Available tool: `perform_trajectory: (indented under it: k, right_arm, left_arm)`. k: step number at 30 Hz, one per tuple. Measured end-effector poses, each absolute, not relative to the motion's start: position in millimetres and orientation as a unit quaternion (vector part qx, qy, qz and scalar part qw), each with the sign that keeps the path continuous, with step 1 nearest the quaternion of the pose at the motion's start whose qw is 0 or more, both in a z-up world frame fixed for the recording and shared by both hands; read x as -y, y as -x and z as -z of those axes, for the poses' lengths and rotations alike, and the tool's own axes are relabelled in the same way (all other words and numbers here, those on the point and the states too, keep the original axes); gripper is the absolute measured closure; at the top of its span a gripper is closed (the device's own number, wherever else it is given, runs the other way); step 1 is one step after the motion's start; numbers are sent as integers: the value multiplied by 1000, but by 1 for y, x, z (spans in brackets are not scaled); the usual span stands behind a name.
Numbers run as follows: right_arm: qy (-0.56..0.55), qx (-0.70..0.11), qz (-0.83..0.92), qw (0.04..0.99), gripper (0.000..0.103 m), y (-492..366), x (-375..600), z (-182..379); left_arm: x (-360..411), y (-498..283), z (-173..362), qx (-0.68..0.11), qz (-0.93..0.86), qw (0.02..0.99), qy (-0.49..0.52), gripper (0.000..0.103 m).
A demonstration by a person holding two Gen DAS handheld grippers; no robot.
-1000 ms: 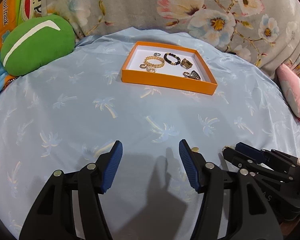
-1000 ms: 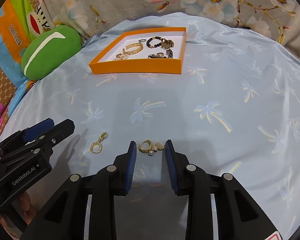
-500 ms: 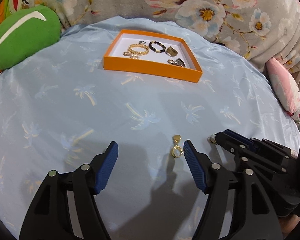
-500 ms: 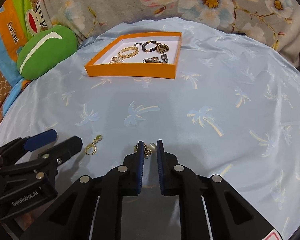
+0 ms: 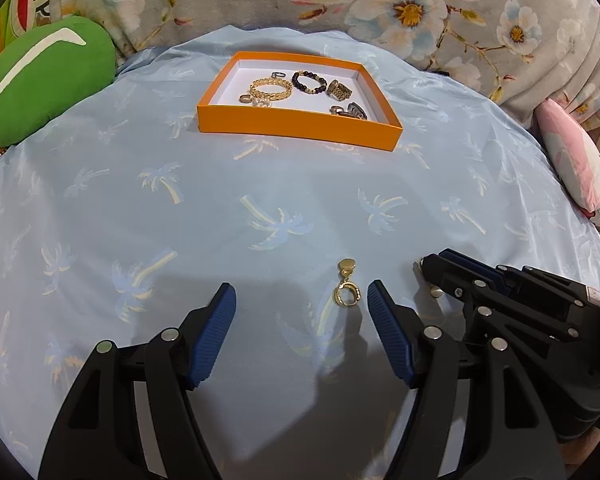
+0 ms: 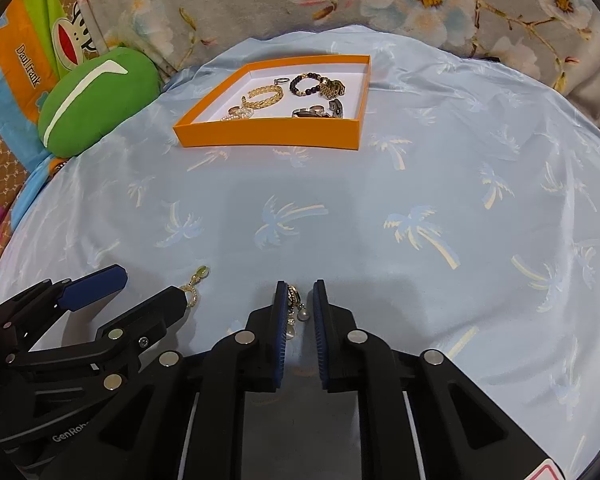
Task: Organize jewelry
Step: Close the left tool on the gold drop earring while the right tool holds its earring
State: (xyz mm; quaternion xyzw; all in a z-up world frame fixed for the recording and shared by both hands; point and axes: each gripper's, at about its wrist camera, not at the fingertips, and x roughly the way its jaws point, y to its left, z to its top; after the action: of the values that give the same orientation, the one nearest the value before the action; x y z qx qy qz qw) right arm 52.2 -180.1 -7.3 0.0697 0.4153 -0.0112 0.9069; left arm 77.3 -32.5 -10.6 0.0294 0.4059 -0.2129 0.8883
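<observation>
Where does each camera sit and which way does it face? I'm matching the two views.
Left wrist: on the left gripper, looking down over the cloth at a gold earring; the right gripper shows at right.
Right wrist: on the right gripper, shut on a pearl earring; the left gripper shows at left.
Shared: the orange tray, the green cushion.

a pale blue palm-print sheet (image 5: 260,184) meets grey floral fabric (image 5: 420,8), with a green cushion (image 5: 40,80) at the left.
</observation>
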Motion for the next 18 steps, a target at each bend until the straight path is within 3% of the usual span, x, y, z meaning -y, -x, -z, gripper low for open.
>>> perform_trajectory:
  k: [11, 16, 18]
  right_arm:
    - [-102, -409, 33, 906, 99, -47, 203, 4]
    - [-102, -408, 32, 906, 99, -45, 204, 4]
    - [-102, -408, 32, 907, 99, -45, 205, 4]
  left_arm:
    - [42, -79, 11, -406, 222, 885, -40, 38]
    - [51, -80, 11, -403, 217, 887, -51, 45]
    - [54, -80, 12, -402, 216, 888, -54, 53]
